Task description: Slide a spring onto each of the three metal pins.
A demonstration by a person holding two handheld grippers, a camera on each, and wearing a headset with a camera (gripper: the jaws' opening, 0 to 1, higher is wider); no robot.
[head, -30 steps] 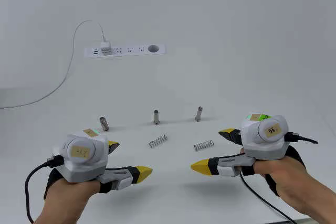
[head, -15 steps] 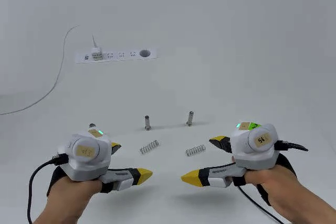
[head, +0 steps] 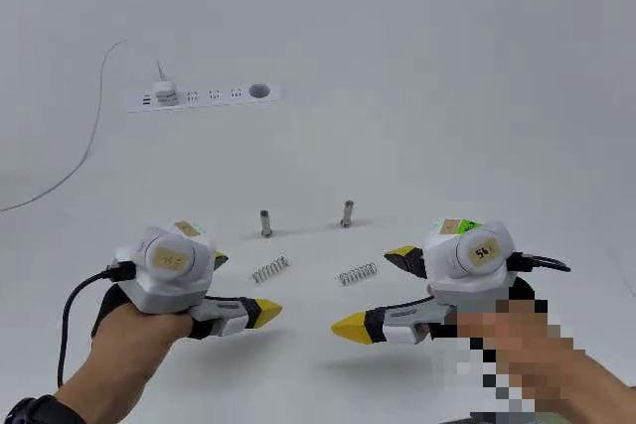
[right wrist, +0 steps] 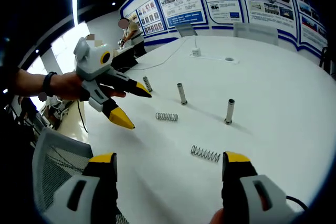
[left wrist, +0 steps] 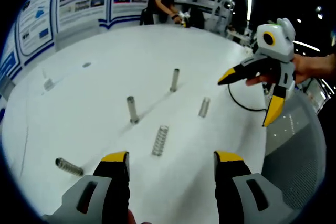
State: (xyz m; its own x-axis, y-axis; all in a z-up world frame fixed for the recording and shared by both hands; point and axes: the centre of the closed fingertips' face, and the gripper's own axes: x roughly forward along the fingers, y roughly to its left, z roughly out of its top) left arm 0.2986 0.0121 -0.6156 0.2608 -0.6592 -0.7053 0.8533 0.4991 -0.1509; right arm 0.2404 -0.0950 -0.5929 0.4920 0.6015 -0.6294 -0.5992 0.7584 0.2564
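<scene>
Left gripper and right gripper agape, empty, hovering low over table. Just ahead, left spring and right spring lying flat, apart. Beyond those, middle pin and right pin standing bare. Left pin seemingly wearing a spring already.

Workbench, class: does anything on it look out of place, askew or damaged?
Nothing stands out. The left bare metal pin and right bare metal pin stand upright; the spring-covered third pin does too; the left loose coil spring and right loose coil spring lie flat on the white workbench.
</scene>
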